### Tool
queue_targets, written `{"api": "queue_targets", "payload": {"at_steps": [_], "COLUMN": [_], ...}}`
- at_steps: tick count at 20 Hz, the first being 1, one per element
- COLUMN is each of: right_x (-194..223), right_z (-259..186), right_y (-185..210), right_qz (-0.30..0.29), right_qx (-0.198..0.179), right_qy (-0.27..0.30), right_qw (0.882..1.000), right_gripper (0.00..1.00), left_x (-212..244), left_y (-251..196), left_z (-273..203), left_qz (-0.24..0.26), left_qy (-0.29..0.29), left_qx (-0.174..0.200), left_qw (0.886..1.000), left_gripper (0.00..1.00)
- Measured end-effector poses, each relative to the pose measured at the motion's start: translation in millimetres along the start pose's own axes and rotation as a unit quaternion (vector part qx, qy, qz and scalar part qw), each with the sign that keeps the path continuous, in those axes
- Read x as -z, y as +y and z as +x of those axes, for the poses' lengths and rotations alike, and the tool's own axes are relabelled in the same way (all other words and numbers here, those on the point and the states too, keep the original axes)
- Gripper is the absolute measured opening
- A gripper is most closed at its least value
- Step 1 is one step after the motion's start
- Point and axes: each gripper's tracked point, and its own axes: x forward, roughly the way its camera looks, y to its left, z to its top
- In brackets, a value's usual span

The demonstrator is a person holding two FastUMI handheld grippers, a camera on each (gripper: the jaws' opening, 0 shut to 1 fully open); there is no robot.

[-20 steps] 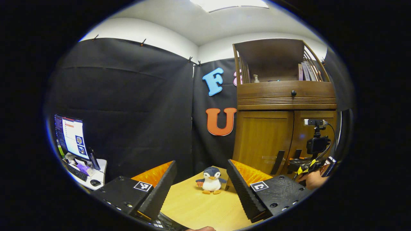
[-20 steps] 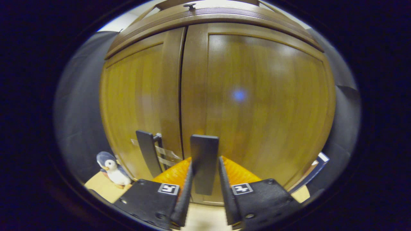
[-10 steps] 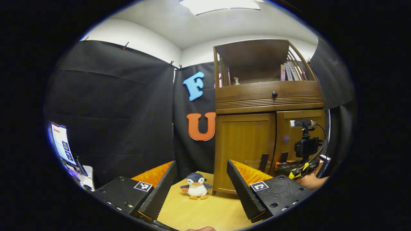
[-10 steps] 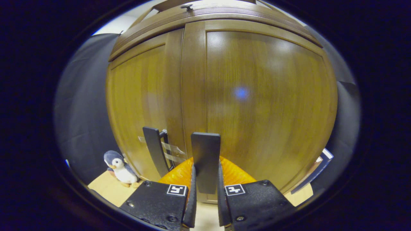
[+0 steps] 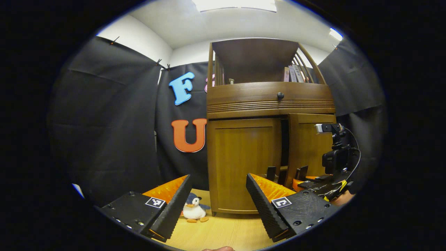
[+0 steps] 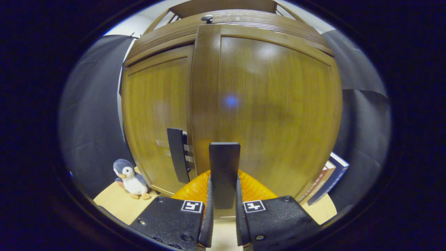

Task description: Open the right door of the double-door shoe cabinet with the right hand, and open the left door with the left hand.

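Swinging outward since a moment ago, the brown wooden right door (image 6: 264, 104) of the shoe cabinet (image 5: 268, 101) is opening as the right gripper (image 6: 224, 209) is pinching its dark bar handle (image 6: 224, 170), best pulled along the hinge arc, while the left gripper (image 5: 217, 202) is waiting with jaws spread before the closed left door (image 5: 244, 160).

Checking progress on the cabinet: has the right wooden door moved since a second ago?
Yes. The right wooden door has swung outward from the closed left wooden door, opening a dark gap.
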Motion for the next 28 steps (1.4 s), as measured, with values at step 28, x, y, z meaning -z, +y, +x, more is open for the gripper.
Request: {"api": "queue_targets", "payload": {"at_steps": [28], "right_x": [33], "right_z": [-119], "right_y": [-63], "right_qz": [0.034], "right_qx": [0.13], "right_qy": [0.008], "right_qw": [0.991], "right_gripper": [0.2], "left_x": [22], "left_y": [-30], "left_z": [40], "left_qz": [-0.024], "left_qy": [0.027], "left_qx": [0.168], "left_qw": [0.985], "left_gripper": [0.94]}}
